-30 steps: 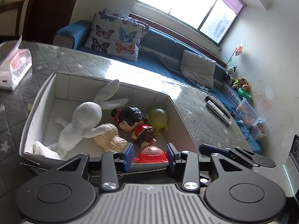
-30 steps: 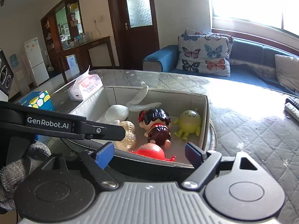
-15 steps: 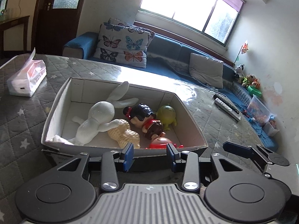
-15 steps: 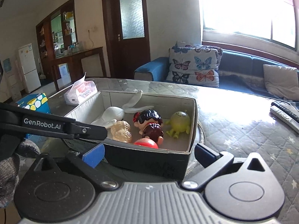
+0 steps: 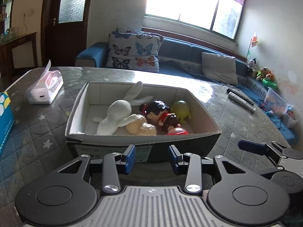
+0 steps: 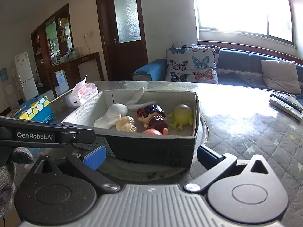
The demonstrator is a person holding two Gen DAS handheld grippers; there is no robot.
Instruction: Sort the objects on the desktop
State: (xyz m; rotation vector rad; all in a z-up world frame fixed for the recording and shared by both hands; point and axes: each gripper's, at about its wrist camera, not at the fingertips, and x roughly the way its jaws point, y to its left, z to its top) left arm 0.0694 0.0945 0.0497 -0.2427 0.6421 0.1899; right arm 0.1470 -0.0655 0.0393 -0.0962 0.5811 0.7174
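Observation:
A dark cardboard box (image 5: 144,148) (image 6: 151,149) with a white lining stands on the quilted table. In it lie a white rabbit toy (image 5: 117,113) (image 6: 115,111), a cream knitted toy (image 5: 141,126) (image 6: 126,123), a black-haired doll (image 5: 161,111) (image 6: 154,116), a yellow-green monster (image 5: 180,109) (image 6: 181,113) and a red toy (image 5: 177,131) (image 6: 152,132). My left gripper (image 5: 152,158) is open and empty, just in front of the box's near wall. My right gripper (image 6: 151,155) is wide open and empty, in front of the box.
A tissue pack (image 5: 44,89) (image 6: 82,92) and a blue and yellow carton (image 5: 4,117) (image 6: 36,109) stand left of the box. Two remote controls (image 5: 240,98) (image 6: 286,104) lie at the right. A blue sofa with a butterfly cushion (image 5: 134,50) runs behind the table.
Both grippers have pulled back and down from over the box, so the toys now sit farther off and the box's outer wall shows. Both stay open and empty.

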